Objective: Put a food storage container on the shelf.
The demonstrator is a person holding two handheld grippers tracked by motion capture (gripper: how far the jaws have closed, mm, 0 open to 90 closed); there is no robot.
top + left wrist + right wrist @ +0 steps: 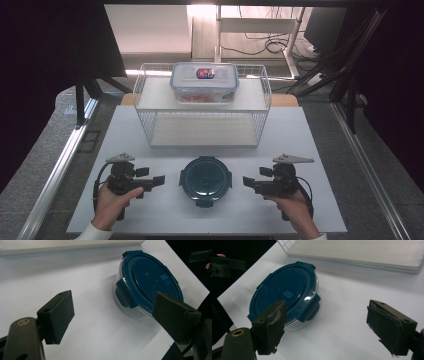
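The round blue-lidded container (205, 181) sits at the near middle of the white table (300, 210), midway between both tools. The left gripper (161, 179) points at it from the left with its jaws spread and empty; the right gripper (246, 181) mirrors it from the right, also wide and holding nothing. Best bet, I'd say: come in level, square each jaw on a lid clip, and steady the bowl. Beyond, a wire basket (150, 100) carries a clear rectangular box (204, 82); its red-and-blue label is too small to read.
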